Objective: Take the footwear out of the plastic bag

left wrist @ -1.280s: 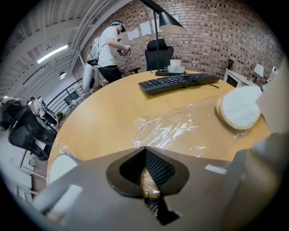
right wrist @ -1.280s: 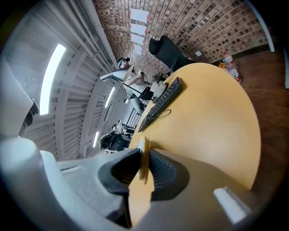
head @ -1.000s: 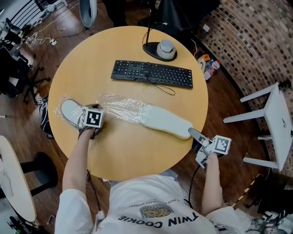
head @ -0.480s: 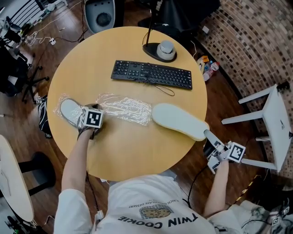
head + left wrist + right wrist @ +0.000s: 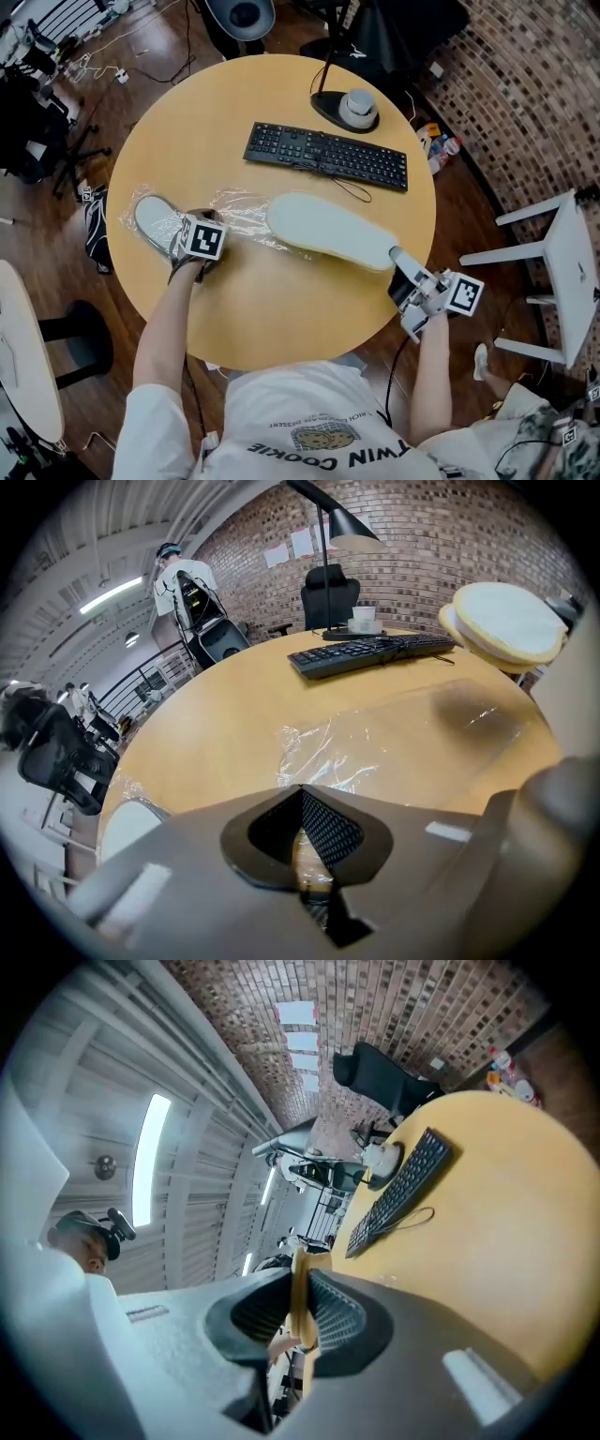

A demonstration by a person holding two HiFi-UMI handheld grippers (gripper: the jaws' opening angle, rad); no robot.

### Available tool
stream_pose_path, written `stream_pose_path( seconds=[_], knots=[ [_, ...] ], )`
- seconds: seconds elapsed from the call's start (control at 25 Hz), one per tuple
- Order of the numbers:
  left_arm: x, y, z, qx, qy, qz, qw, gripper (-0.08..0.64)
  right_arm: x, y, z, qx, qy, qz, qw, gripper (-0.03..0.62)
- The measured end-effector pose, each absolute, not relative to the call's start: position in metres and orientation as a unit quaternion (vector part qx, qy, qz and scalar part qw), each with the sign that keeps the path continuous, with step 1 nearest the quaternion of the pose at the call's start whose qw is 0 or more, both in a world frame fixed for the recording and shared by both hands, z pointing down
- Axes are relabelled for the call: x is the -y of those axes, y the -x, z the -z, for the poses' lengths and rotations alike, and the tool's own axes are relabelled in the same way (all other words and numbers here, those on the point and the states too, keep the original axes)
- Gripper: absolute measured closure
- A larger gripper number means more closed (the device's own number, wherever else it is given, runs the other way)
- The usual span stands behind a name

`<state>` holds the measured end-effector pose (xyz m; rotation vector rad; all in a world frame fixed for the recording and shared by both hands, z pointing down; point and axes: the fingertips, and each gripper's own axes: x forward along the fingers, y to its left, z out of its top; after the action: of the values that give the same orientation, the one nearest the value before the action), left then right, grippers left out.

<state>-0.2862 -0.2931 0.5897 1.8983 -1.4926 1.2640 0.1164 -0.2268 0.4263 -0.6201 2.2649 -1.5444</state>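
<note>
right gripper point(image 5: 396, 259) holds slipper point(image 5: 323, 230), left gripper point(image 5: 305, 850) bag point(image 5: 246, 210)

Landmark: round wooden table point(image 5: 281, 309).
- Black keyboard point(image 5: 325, 156) lies on the far half of the table. Its thin cable point(image 5: 349, 190) loops on the tabletop just in front of it.
- Desk lamp: the dark base point(image 5: 330, 108) sits at the table's far edge, behind the keyboard, and carries a white cup-like object point(image 5: 359, 103).
- Small bottles point(image 5: 441, 142) stand on the floor just off the table's far-right edge.
- White chair point(image 5: 562, 272) stands on the floor well to the table's right.
- Brick wall point(image 5: 450, 536) rises beyond the table, with a dark office chair point(image 5: 330, 591) before it.
</note>
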Motion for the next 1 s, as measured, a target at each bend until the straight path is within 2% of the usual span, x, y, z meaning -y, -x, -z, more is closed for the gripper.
stream_pose_path(
  seconds=[0.2, 0.44, 0.76, 1.0],
  knots=[
    [0.293, 0.287, -0.588, 0.535, -0.683, -0.451, 0.207, 0.555, 0.242, -0.052, -0.452, -0.789, 0.194, 0.567, 0.135, 0.532],
    [0.292, 0.293, -0.592, 0.535, -0.685, -0.449, 0.206, 0.555, 0.255, -0.01, -0.478, -0.788, 0.188, 0.574, 0.12, 0.532],
    [0.29, 0.293, -0.591, 0.534, -0.685, -0.45, 0.205, 0.555, 0.263, -0.003, -0.507, -0.761, 0.221, 0.597, 0.125, 0.532],
    [0.292, 0.293, -0.59, 0.535, -0.684, -0.452, 0.203, 0.555, 0.259, -0.013, -0.528, -0.767, 0.273, 0.579, 0.055, 0.531]
  ],
)
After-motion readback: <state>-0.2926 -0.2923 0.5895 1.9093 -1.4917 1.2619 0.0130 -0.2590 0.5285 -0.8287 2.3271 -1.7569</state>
